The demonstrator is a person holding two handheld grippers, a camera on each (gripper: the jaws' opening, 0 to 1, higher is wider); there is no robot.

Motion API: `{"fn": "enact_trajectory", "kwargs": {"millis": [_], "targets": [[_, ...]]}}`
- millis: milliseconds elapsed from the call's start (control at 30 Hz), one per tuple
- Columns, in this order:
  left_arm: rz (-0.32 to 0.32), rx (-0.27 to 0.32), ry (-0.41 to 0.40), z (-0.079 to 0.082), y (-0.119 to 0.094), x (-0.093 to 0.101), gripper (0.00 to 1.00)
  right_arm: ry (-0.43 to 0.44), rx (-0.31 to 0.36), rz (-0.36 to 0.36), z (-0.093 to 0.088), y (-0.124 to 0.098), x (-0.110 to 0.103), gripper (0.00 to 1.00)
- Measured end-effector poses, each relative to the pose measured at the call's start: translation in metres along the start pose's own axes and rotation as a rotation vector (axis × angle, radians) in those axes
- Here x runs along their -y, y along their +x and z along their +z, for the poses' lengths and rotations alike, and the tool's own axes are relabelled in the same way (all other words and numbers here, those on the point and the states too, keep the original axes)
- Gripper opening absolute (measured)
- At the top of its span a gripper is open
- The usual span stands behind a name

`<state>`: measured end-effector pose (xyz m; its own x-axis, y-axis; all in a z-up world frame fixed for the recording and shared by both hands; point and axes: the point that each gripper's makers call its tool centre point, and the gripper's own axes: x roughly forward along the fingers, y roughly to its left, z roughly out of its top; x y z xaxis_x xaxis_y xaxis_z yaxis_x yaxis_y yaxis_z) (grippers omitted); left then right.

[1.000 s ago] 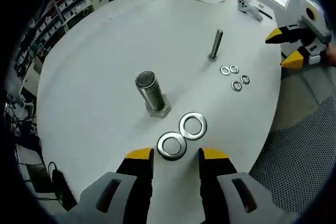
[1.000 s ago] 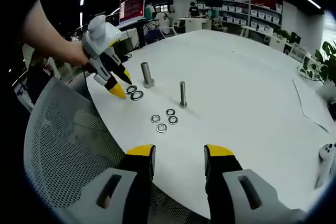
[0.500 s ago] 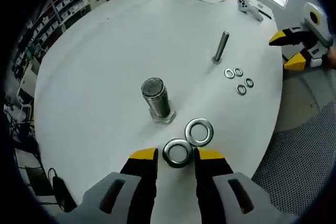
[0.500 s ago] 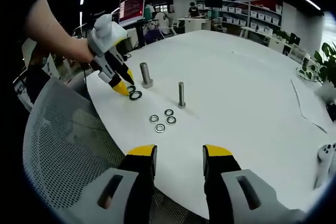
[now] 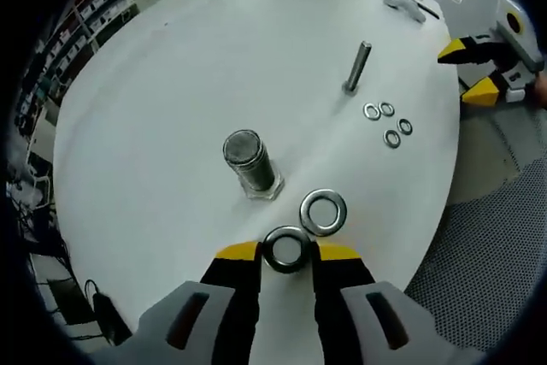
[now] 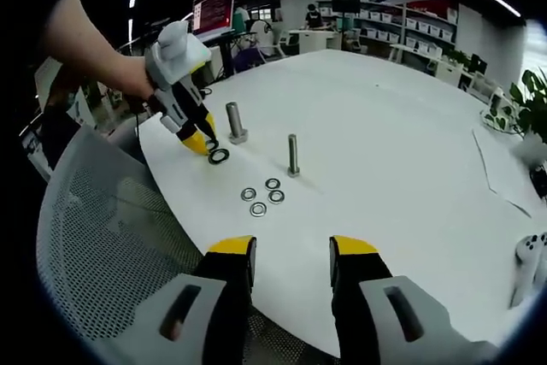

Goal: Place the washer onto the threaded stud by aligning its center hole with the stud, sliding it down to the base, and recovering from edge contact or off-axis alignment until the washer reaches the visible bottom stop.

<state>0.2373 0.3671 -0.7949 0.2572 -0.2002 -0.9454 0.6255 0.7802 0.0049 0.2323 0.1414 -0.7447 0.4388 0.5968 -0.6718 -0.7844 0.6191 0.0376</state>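
A thick threaded stud (image 5: 248, 160) stands upright on its hex base on the white round table (image 5: 171, 66). Two large steel washers lie near the table's front edge. One washer (image 5: 286, 249) sits between the jaws of my left gripper (image 5: 286, 252), which is shut on it at table level. The other large washer (image 5: 324, 212) lies flat just beyond, to the right of the stud. In the right gripper view the left gripper (image 6: 198, 141) is low beside the stud (image 6: 233, 121) and the free washer (image 6: 219, 156). My right gripper (image 6: 291, 250) is open and holds nothing, off the table's near edge.
A thin bolt (image 5: 356, 66) stands further out, with several small washers (image 5: 385, 121) beside it. The right gripper (image 5: 466, 73) hovers past the table's right edge. A mesh chair (image 6: 111, 237) is under both grippers. A white controller (image 6: 530, 262) lies at the far side.
My left gripper has moved forward over the near washer and its jaws have narrowed onto it. The right gripper has barely moved.
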Motion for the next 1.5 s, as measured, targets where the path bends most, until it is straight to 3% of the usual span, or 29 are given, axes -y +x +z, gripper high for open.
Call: {"fn": "enact_trajectory", "kwargs": {"millis": [433, 567, 933, 1300, 1500], "targets": [[-0.009, -0.031, 0.043, -0.012, -0.004, 0.004, 0.22, -0.002, -0.006, 0.004, -0.001, 0.0, -0.001, 0.37], [-0.011, -0.04, 0.014, -0.01, -0.003, 0.001, 0.21, -0.001, -0.004, 0.004, -0.001, 0.0, -0.001, 0.37], [-0.007, -0.141, 0.0, -0.009, -0.001, 0.003, 0.22, -0.006, -0.002, 0.003, 0.0, 0.0, -0.001, 0.37], [-0.045, -0.127, 0.097, -0.008, 0.0, 0.003, 0.21, -0.003, 0.004, 0.001, 0.001, 0.0, 0.0, 0.37], [-0.041, -0.193, 0.096, -0.006, 0.001, 0.003, 0.2, -0.006, 0.005, 0.001, 0.001, -0.001, 0.0, 0.37]]}}
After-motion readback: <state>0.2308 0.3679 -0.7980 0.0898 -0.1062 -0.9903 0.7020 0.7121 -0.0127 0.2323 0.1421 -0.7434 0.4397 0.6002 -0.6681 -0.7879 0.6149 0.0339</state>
